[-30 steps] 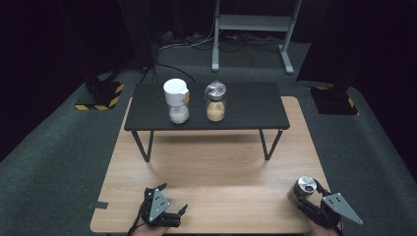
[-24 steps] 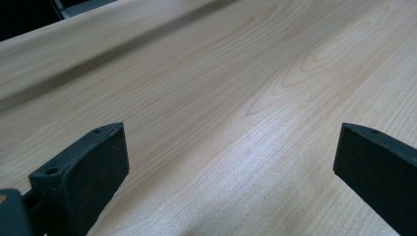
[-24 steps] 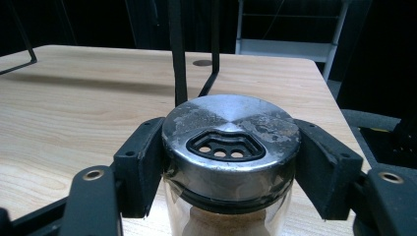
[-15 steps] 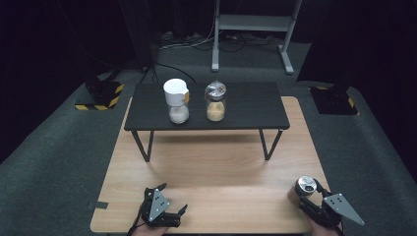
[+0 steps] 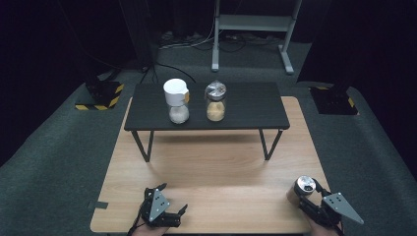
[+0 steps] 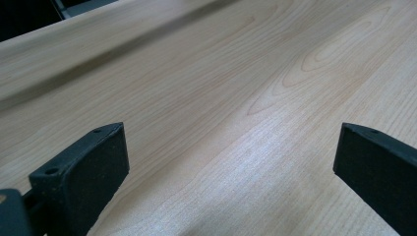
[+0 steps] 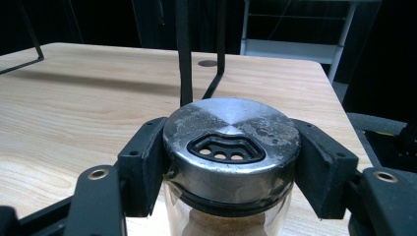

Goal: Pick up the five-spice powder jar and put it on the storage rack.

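Note:
At the front right of the wooden board (image 5: 216, 167), my right gripper (image 5: 307, 196) is shut on a glass shaker jar (image 5: 305, 184) with a worn metal lid and brown powder inside. In the right gripper view the two black jaws press on either side of the lid of the shaker jar (image 7: 231, 132), with my right gripper (image 7: 231, 164) upright. My left gripper (image 5: 172, 197) rests open at the front left of the board. The left gripper view has my left gripper (image 6: 231, 162) wide apart over bare wood, with nothing between its jaws.
A low black table (image 5: 251, 105) stands across the far half of the board. On it are a white-lidded jar (image 5: 176, 101) of pale grains and a metal-lidded jar (image 5: 215, 102) of brown powder. Grey carpet surrounds the board; a metal stand (image 5: 255, 22) stands behind.

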`<state>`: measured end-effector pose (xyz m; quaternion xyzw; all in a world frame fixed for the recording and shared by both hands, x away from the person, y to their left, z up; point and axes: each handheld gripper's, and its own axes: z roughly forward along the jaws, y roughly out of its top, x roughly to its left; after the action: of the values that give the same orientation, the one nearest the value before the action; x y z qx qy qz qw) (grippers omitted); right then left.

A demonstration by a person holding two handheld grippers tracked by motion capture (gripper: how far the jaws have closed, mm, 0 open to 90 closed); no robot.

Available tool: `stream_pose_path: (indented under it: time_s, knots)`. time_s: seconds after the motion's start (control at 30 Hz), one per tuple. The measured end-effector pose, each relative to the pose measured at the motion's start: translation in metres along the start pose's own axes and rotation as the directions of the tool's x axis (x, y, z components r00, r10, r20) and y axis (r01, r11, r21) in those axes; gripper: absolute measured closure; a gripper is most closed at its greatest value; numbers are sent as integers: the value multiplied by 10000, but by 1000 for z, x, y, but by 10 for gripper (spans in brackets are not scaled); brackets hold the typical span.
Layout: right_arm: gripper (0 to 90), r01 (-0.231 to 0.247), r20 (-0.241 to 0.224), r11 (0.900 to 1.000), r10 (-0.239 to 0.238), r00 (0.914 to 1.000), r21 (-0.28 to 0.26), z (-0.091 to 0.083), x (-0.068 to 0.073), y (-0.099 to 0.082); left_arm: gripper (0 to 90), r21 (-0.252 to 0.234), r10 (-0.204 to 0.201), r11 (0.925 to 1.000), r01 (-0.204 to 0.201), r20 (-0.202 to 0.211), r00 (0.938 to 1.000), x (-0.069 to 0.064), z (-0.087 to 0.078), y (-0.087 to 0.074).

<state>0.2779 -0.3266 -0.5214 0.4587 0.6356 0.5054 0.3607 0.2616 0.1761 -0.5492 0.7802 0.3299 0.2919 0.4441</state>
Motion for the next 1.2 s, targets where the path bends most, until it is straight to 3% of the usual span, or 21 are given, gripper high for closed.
stream_pose_path:
  time_s: [0.5, 1.2]
  knots:
    - [345, 123, -305, 9997, -129, 9995, -205, 0, 12, 7, 5, 1, -11, 10000, 11, 58, 10000, 1, 0, 0]
    - [344, 479, -1285, 9983, -517, 9904, -324, 10, 46, 16, 6, -13, 22, 10000, -22, 58, 10000, 0, 0, 0]
